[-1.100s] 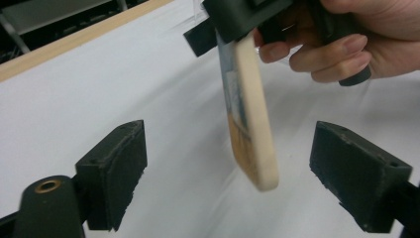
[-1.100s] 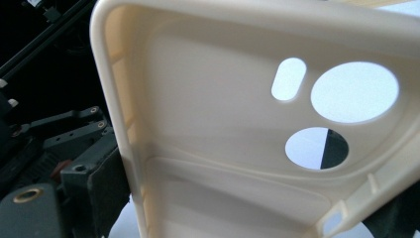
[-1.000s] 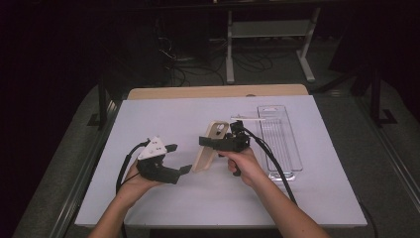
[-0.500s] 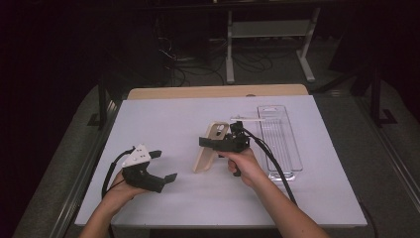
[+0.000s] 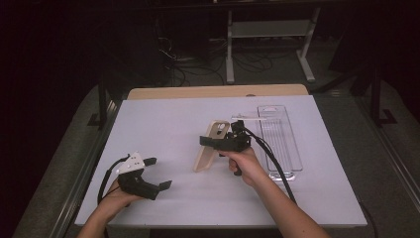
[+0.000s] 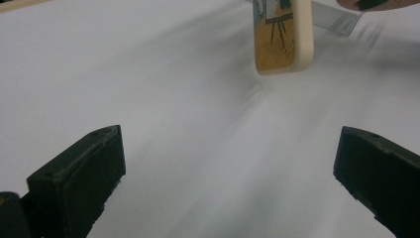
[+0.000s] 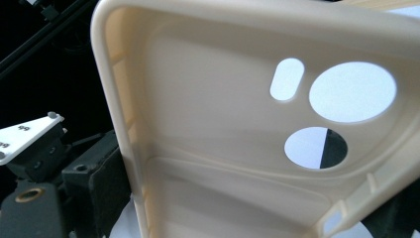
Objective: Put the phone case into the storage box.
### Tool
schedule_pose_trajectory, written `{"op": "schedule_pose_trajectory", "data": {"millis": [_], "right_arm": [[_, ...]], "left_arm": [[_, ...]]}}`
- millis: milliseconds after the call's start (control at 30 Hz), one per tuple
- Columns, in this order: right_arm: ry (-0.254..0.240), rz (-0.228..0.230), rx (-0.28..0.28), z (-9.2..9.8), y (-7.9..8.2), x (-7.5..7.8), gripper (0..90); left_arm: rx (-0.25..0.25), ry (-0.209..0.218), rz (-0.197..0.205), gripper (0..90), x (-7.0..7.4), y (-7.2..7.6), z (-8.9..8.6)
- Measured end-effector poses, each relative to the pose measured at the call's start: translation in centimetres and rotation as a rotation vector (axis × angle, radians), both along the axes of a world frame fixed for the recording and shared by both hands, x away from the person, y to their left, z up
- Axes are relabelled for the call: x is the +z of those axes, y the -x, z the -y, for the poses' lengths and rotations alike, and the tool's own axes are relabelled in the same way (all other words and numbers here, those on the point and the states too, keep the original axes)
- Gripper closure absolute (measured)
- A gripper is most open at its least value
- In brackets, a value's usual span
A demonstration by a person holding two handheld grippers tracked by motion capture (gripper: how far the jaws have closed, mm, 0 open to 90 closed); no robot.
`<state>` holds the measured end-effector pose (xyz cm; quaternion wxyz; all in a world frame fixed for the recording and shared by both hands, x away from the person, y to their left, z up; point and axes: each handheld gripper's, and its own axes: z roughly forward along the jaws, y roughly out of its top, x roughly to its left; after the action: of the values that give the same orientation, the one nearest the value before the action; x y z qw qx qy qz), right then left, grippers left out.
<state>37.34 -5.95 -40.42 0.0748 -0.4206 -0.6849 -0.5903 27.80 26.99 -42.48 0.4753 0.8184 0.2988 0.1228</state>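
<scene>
Care is needed while the cream phone case, clamped by the right gripper, is kept tilted toward seven o'clock, the left gripper having just been opened wide and empty.

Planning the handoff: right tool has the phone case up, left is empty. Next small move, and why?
Probably lower the phone case flat onto the table. It stands tilted on its bottom end, gripped near the top by the right tool, while the left tool sits open and apart.

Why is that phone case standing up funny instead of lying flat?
The right gripper clamps the cream phone case near its camera holes, so it leans with its bottom edge on the white table. Nothing looks broken or spilled. The left gripper is open and holds nothing.
</scene>
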Motion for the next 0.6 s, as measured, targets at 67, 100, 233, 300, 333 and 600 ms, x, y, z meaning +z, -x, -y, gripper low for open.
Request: {"op": "schedule_pose_trajectory", "data": {"millis": [67,100,233,300,333,600], "right_arm": [[0.003,-0.005,-0.002,0.1,0.0,0.1,8.8],[0.006,-0.006,-0.002,0.2,0.1,0.2,8.8],[0.015,-0.003,-0.012,0.5,0.0,0.5,8.9],[0.008,-0.001,-0.017,0.7,0.0,0.8,8.9],[0.008,0.0,-0.02,0.8,-0.1,0.9,8.9],[0.017,0.006,-0.036,1.7,-0.3,1.8,9.0]], "left_arm": [[-0.004,-0.008,-0.001,0.0,-0.1,0.0,0.3],[-0.007,-0.019,0.007,0.0,0.0,0.0,0.3],[-0.011,-0.015,0.013,0.0,0.1,-0.1,0.5],[-0.012,-0.003,0.019,0.0,0.2,-0.3,0.5],[-0.016,-0.011,0.022,0.0,0.3,-0.3,0.5],[-0.007,-0.006,0.019,0.0,0.2,-0.3,0.6]]}}
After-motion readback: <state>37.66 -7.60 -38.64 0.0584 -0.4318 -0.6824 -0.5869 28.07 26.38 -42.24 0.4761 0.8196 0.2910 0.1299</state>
